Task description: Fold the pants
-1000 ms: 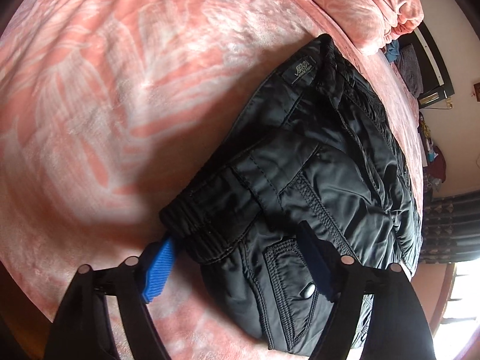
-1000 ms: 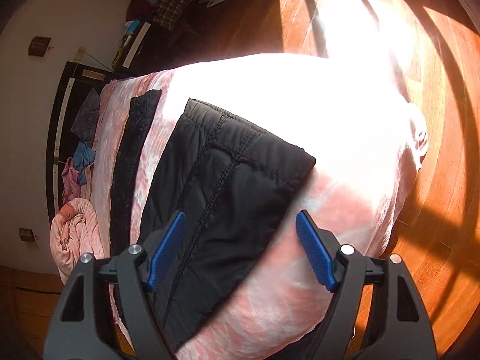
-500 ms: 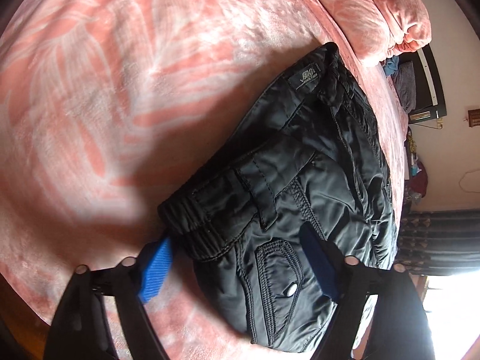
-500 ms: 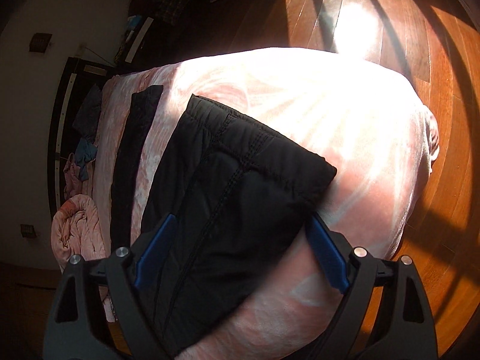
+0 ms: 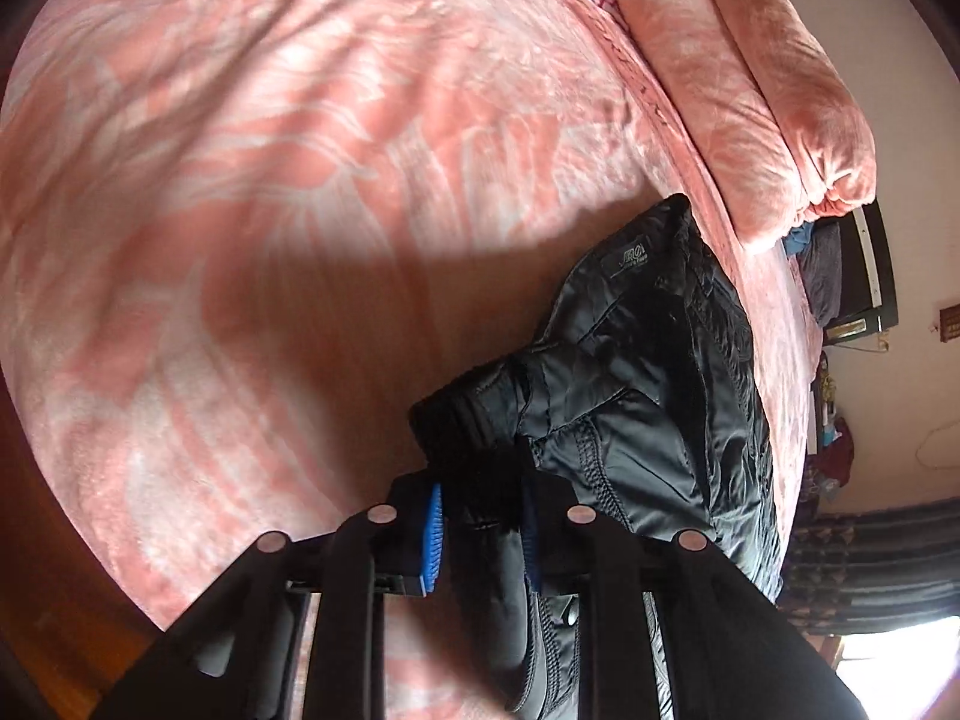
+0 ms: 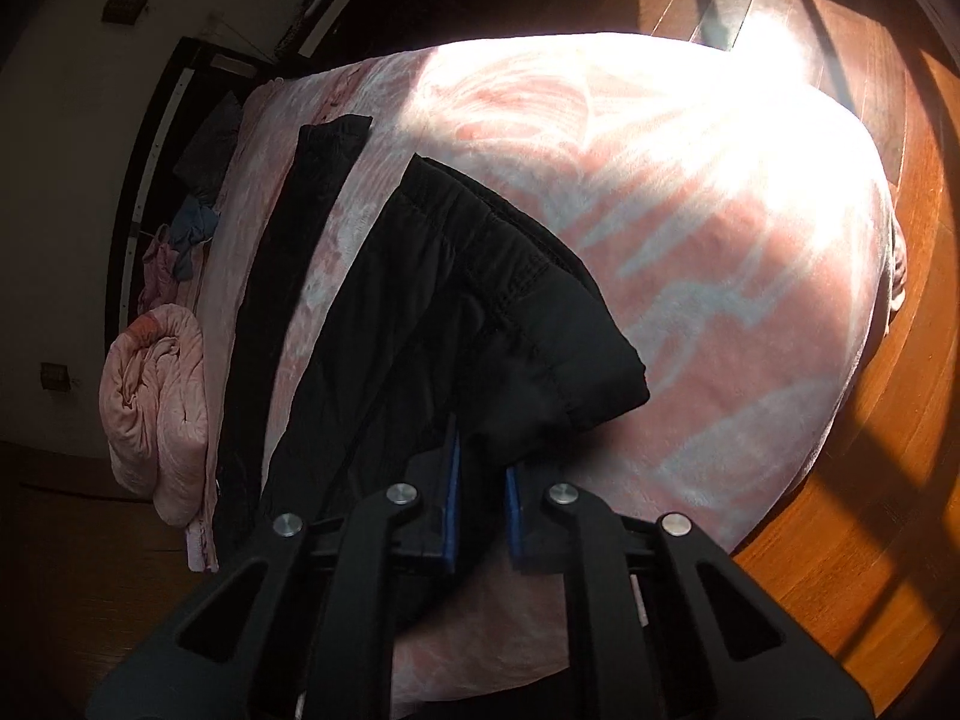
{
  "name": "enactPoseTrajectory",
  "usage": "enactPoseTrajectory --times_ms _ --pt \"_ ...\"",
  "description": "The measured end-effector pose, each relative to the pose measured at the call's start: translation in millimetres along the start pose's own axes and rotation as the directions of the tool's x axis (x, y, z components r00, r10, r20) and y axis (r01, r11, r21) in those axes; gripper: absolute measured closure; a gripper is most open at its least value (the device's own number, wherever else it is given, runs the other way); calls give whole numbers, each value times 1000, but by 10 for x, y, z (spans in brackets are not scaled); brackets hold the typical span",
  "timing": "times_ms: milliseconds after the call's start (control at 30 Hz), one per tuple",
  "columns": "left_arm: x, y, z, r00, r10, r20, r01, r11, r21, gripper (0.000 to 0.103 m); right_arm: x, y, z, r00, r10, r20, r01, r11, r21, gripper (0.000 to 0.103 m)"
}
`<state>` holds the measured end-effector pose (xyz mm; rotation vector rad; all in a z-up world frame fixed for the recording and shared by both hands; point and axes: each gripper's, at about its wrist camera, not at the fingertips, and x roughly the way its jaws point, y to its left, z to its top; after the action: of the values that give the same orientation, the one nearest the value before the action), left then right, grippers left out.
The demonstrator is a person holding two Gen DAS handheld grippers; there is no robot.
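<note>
Bedding comes first: the broad bed under its pink plush blanket with a pale leaf pattern (image 5: 252,192) fills the space ahead of and to the left of your left jaws, and in the right wrist view the same bed runs ahead and off to the right of the jaws, where sun glares on it. A rolled pink quilt (image 5: 774,78) lies far ahead and to the right of the left jaws, well apart from the work.

Next, your task piece: the black padded nylon pants (image 5: 648,396) lie on the bed, stretching ahead and to the right of the left jaws, waistband end nearest them. In the right wrist view the hem end of the pants (image 6: 480,312) spreads ahead of the jaws.

Smallest, your tools. Your left gripper (image 5: 480,525) is clenched on the elastic waistband, cloth packed between its blue pads. Your right gripper (image 6: 483,498) is clamped on the leg near the hem, fabric bunched between its jaws.

You appear to be at the grasp that starts a fold, both ends pinched but not yet brought together. Next move, as I judge it: lift both ends evenly and carry one over to the other. The slick shell may slip, so keep the squeeze firm and the edges aligned.
</note>
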<state>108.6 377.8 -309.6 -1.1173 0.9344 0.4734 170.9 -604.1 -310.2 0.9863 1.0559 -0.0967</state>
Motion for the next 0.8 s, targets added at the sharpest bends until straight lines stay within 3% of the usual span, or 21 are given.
enactPoseTrajectory --times_ms 133,200,233,267,300,333,400,500,567,600,700,800 --pt "95 232 55 1000 23 -10 -24 998 -53 81 158 -120 -133 999 -43 -28 43 999 18 93" --pt "111 178 57 999 45 -16 -45 999 -26 79 124 -91 -126 999 -35 -35 34 999 -14 85" --pt "88 135 73 998 52 -27 -52 999 -6 74 77 -67 -114 999 -26 -47 25 999 -29 70" --pt "51 91 96 998 49 -40 -48 999 16 70 11 -41 -91 998 -17 -62 15 999 -39 43" --pt "-24 52 116 998 53 -37 -52 998 42 65 -103 -26 -60 998 -38 -45 36 998 -53 33" --pt "-126 -1 149 997 76 -17 -75 994 79 40 -234 21 -20 996 -84 -7 83 993 -79 30" --pt "-354 -184 256 992 110 64 -120 976 181 14 -452 69 107 984 -171 40 175 977 -121 30" --pt "-443 -629 578 995 72 67 -89 945 315 11 -600 310 335 981 -179 77 191 963 -192 30" --pt "-411 -974 843 999 4 53 -24 928 373 3 -518 591 502 990 -130 50 138 962 -236 14" --pt "-348 -1147 975 999 -36 34 20 919 394 4 -437 734 587 995 -98 29 102 963 -248 13" --pt "74 -1626 1336 992 -86 -89 117 891 439 4 -38 1185 826 998 -52 -43 39 961 -273 12" --pt "565 -1923 1540 986 -57 -160 127 870 477 4 426 1567 1027 993 -50 -110 15 953 -303 12"
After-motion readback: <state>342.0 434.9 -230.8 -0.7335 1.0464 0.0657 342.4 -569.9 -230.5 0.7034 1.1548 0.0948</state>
